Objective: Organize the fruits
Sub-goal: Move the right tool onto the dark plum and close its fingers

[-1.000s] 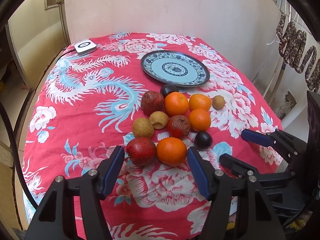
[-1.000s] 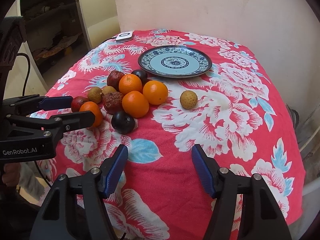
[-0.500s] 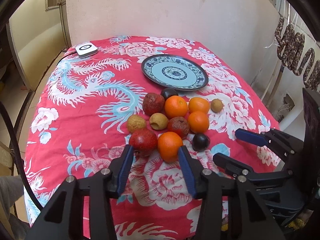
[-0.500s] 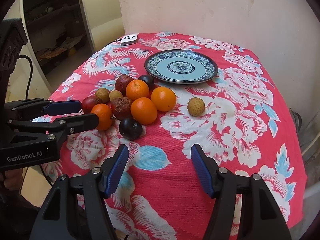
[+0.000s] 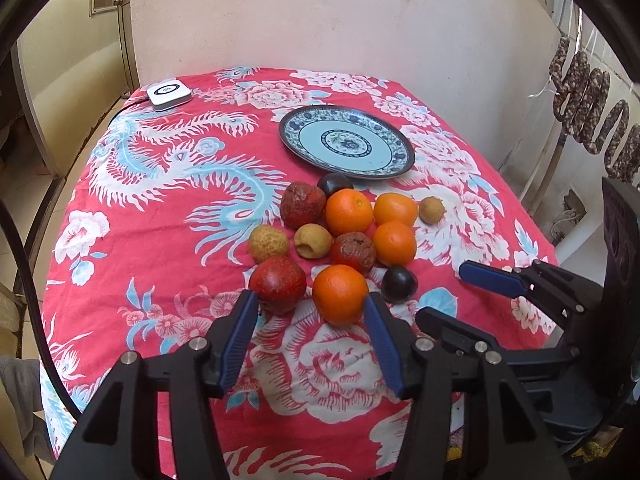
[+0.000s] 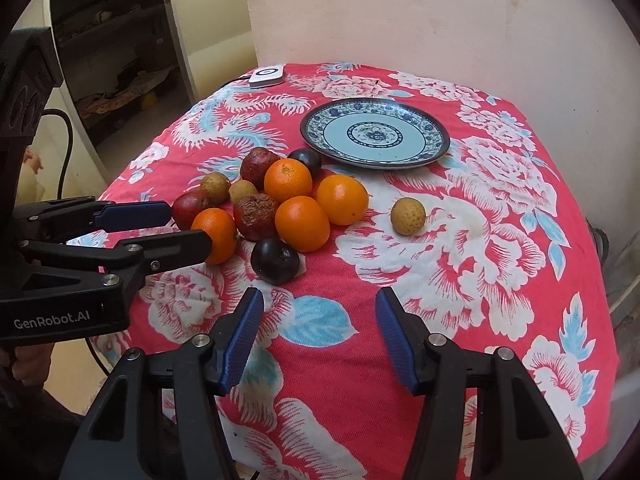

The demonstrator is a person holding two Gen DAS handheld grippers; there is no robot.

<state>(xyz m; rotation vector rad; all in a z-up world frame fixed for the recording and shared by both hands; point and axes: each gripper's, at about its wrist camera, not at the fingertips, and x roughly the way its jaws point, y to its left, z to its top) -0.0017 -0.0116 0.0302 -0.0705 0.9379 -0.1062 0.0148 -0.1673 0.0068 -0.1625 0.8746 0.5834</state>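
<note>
While fingers [image 5: 240, 332] gape, orange [image 5: 340, 294] just beyond tips, untouched

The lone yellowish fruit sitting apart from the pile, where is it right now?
In the right wrist view the lone yellowish fruit lies on the tablecloth to the right of the pile, beside the nearest orange and in front of the empty plate.

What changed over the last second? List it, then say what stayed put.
The left gripper narrowed its jaws, then reopened part way; nothing is between them. The right gripper has been closing slightly over bare tablecloth. Nothing was gripped or released. The fruit cluster, including the nearest orange, and the empty plate stayed put.
</note>
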